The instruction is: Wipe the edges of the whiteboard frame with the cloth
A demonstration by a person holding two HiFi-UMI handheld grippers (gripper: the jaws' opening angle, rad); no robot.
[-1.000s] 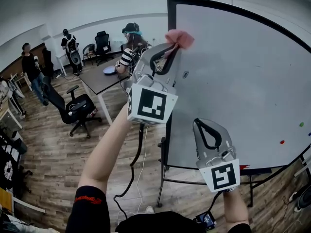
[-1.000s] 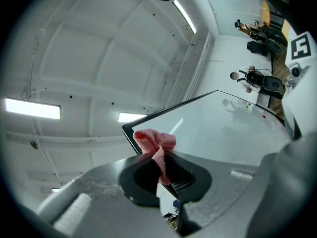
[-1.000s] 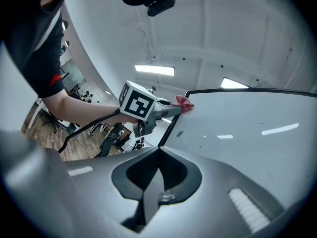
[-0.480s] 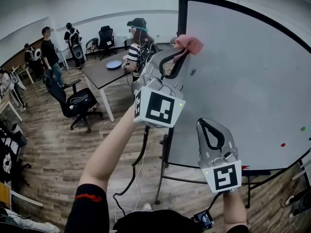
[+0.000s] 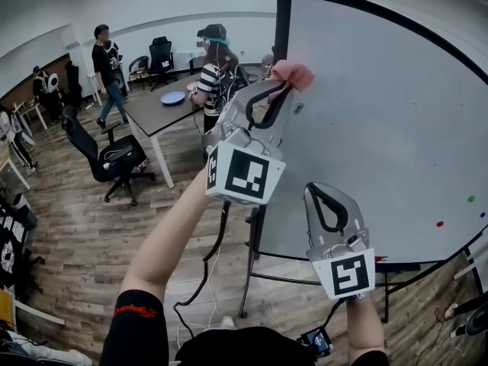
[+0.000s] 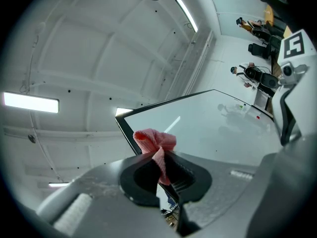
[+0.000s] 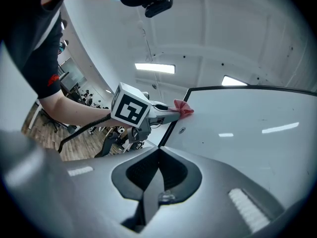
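Pinching a thin fold of the pink cloth (image 6: pixel 154 144), the jaws of your left gripper (image 5: pixel 279 91) hold its puffy end against the black whiteboard frame (image 5: pixel 281 29). It sits high on the left side, just below the top corner. Your right gripper (image 7: pixel 155 157) hangs lower down in front of the white board. Its jaws are pressed together with nothing in them.

Watch out for three things. Only a small bit of cloth is in the jaws, so a hard rub along the frame could pull it out and drop it on the floor. The frame is thin, so the cloth could slide off onto the white part, and then the edge does not get clean. The board stands on thin legs (image 5: pixel 250 280) and nothing steadies it, so a strong push could make it wobble or move away.
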